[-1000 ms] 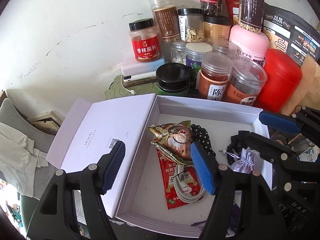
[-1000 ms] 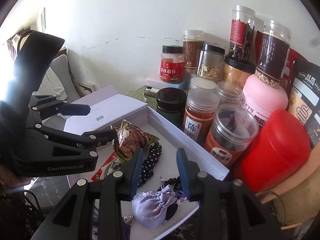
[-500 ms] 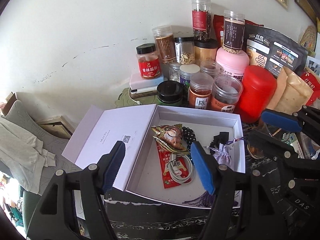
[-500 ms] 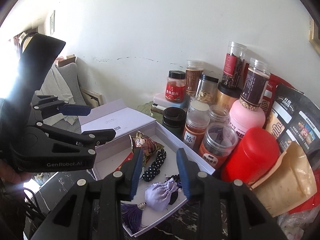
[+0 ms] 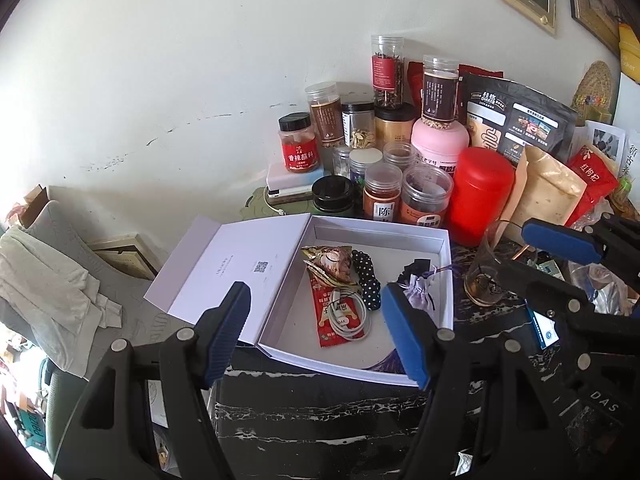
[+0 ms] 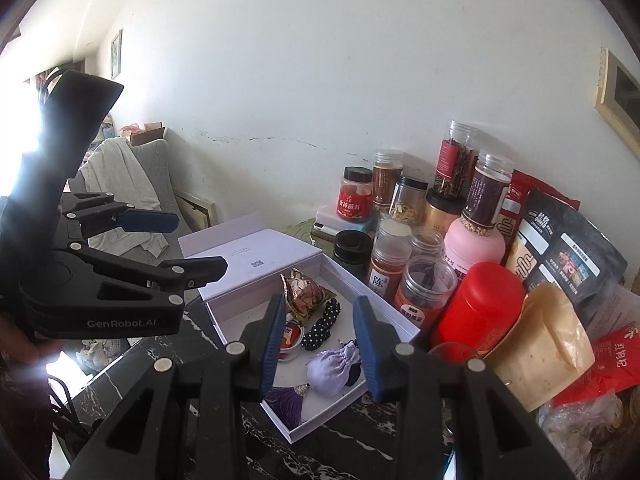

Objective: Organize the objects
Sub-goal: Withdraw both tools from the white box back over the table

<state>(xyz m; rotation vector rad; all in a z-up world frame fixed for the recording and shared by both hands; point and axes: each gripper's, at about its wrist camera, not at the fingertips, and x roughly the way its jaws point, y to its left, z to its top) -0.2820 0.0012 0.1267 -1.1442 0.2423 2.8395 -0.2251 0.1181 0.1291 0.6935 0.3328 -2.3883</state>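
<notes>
An open white box [image 5: 446, 280] lies on the dark marble table, its lid [image 5: 236, 264] folded out to the left. Inside are a foil snack packet [image 5: 330, 266], a red sachet [image 5: 334, 334] under a coiled white cable [image 5: 348, 320], a polka-dot scrunchie [image 5: 366, 276] and a lilac pouch [image 5: 418, 294]. My left gripper [image 5: 318, 334] hovers open above the box's near edge, holding nothing. My right gripper [image 6: 320, 344] is open and empty too, raised over the box [image 6: 384, 304] near the lilac pouch [image 6: 334, 366]. A purple tassel [image 6: 284, 398] lies at the near corner.
Several spice jars [image 5: 382, 196], a pink tub [image 5: 440, 144], a red canister [image 5: 478, 196] and food bags [image 5: 520, 120] crowd the wall behind the box. A drinking glass [image 5: 490, 268] stands right of it. A sofa with cloths [image 5: 48, 280] is at the left.
Both grippers have drawn back and up from the box, so it looks smaller and more of the table and wall shows. The jaws keep the same gap.
</notes>
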